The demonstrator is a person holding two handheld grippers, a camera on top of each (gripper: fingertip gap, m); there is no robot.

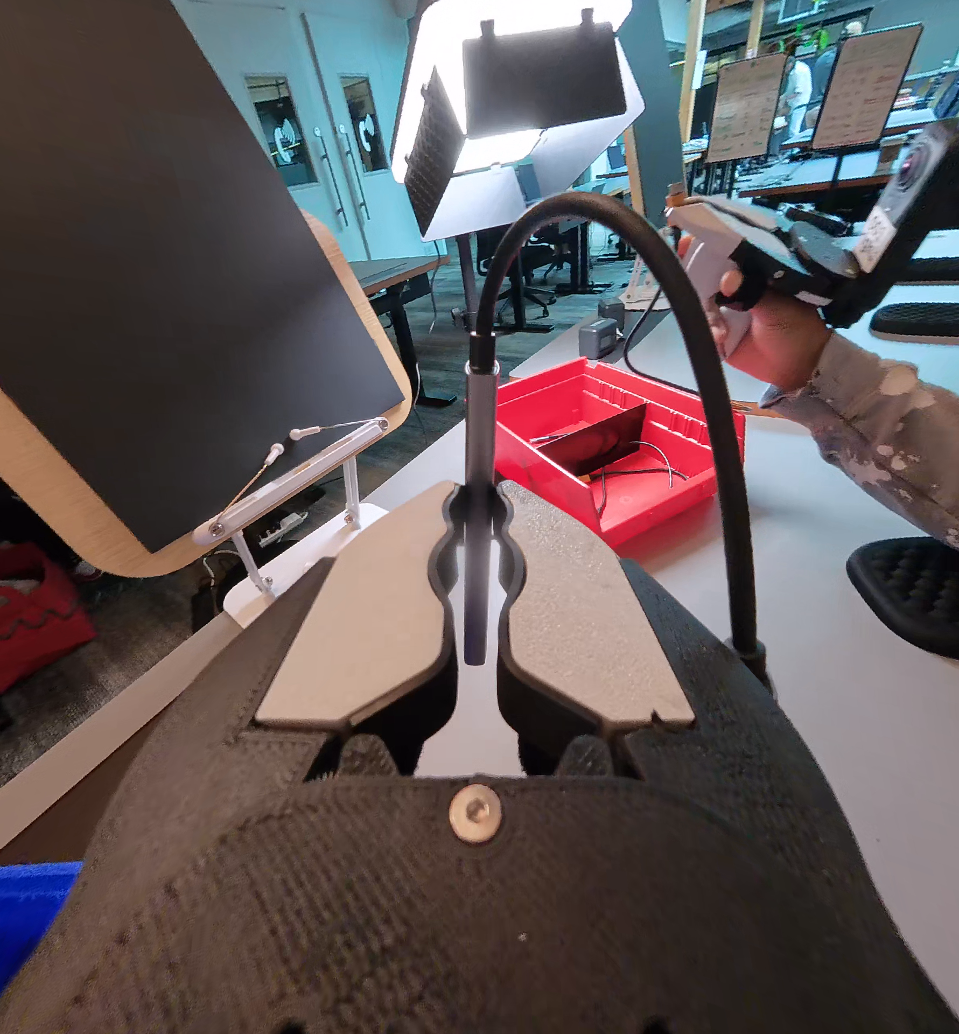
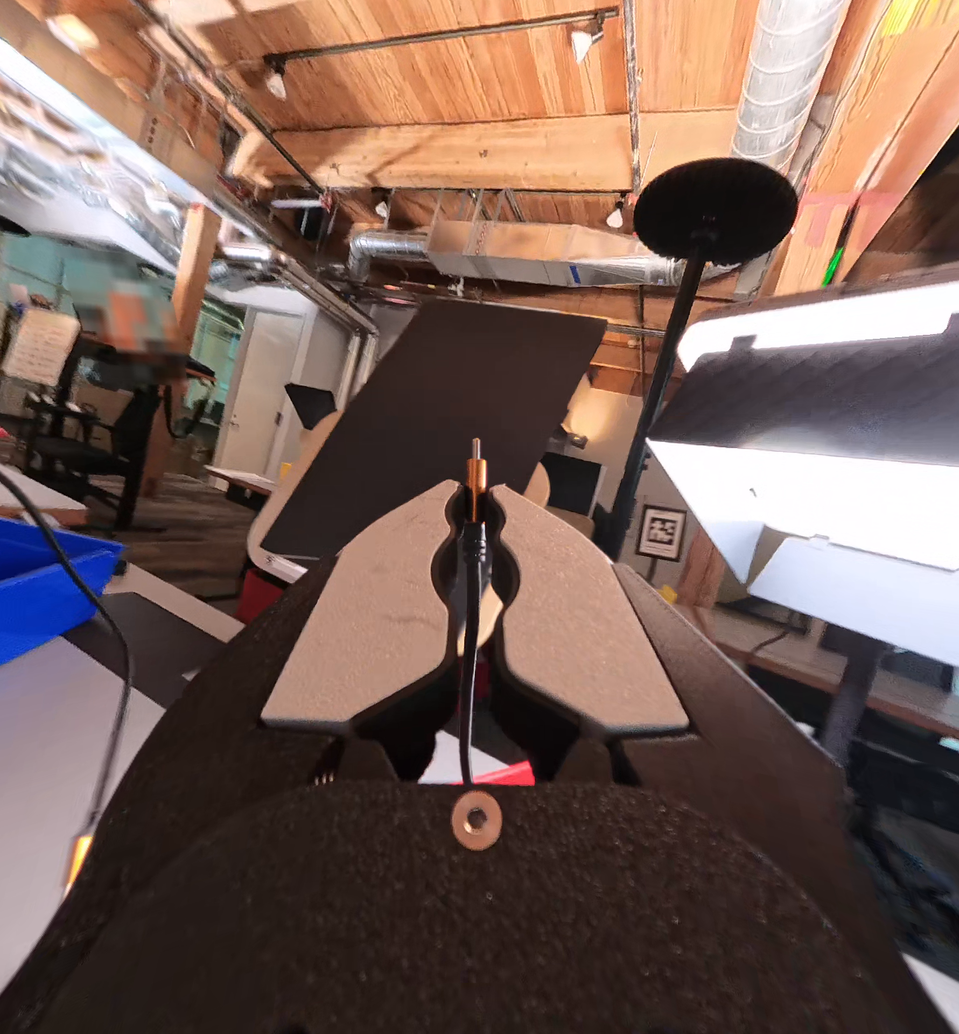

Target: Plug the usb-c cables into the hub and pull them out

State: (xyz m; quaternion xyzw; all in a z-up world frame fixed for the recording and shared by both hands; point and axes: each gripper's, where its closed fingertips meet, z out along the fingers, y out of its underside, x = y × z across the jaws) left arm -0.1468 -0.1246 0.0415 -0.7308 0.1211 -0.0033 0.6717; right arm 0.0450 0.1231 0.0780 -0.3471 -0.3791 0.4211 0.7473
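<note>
In the left wrist view my left gripper (image 1: 476, 495) is shut on a slim grey hub (image 1: 478, 425), held edge-on and pointing away. The hub's thick black cable (image 1: 706, 391) arcs up and over to the right. My right gripper (image 2: 476, 492) is shut on a usb-c cable with an orange plug (image 2: 475, 484); its metal tip sticks out past the fingertips, and its thin black cord (image 2: 470, 643) runs back between the fingers. The right gripper also shows in the left wrist view (image 1: 684, 215), held by a hand at the upper right, apart from the hub.
A red bin (image 1: 684, 520) with a black divider and loose cables sits on the white table (image 1: 801, 755). A black board on a wooden panel (image 1: 130, 280) stands left. A bright light panel (image 1: 522, 112) stands behind. Black pads (image 1: 924, 598) lie right. A blue bin (image 2: 18, 593) is at left. The left gripper's tips are roughly 30 cm from the right gripper's.
</note>
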